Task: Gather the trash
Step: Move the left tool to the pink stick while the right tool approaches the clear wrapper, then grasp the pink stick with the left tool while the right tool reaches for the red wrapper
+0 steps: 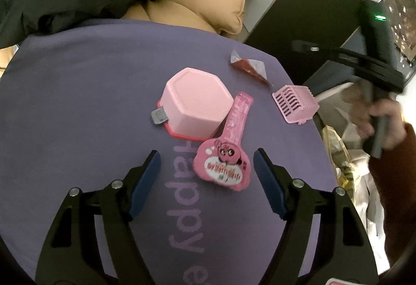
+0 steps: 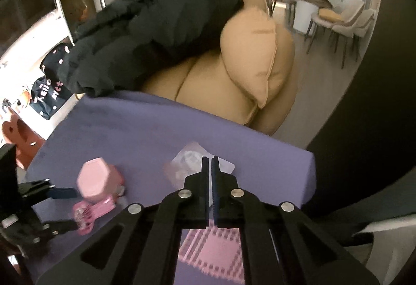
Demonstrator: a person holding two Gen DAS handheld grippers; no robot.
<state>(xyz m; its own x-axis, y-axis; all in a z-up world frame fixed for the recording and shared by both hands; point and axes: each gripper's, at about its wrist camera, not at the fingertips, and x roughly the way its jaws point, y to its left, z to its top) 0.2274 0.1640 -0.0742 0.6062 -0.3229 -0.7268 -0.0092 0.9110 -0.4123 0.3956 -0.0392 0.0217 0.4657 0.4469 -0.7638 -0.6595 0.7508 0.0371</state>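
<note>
A pink snack wrapper (image 1: 228, 152) with a cartoon face lies on the purple mat (image 1: 78, 92), just ahead of my open left gripper (image 1: 206, 162), between its fingertips and slightly right. It leans against an upturned pink tub (image 1: 197, 103). A torn red-and-clear sachet (image 1: 248, 66) lies farther off. My right gripper (image 2: 210, 162) has its jaws together on a thin clear plastic wrapper (image 2: 187, 162) over the mat (image 2: 130, 129). The pink tub (image 2: 96, 178) and pink wrapper (image 2: 91, 212) show at the left, beside the left gripper's fingers (image 2: 62, 192).
A pink slatted basket piece (image 1: 295, 103) sits near the mat's right edge and shows below my right gripper (image 2: 215, 248). A tan cushion (image 2: 249, 56) and black jacket (image 2: 156, 25) lie behind the mat. A bag of trash (image 1: 345, 162) hangs off the right.
</note>
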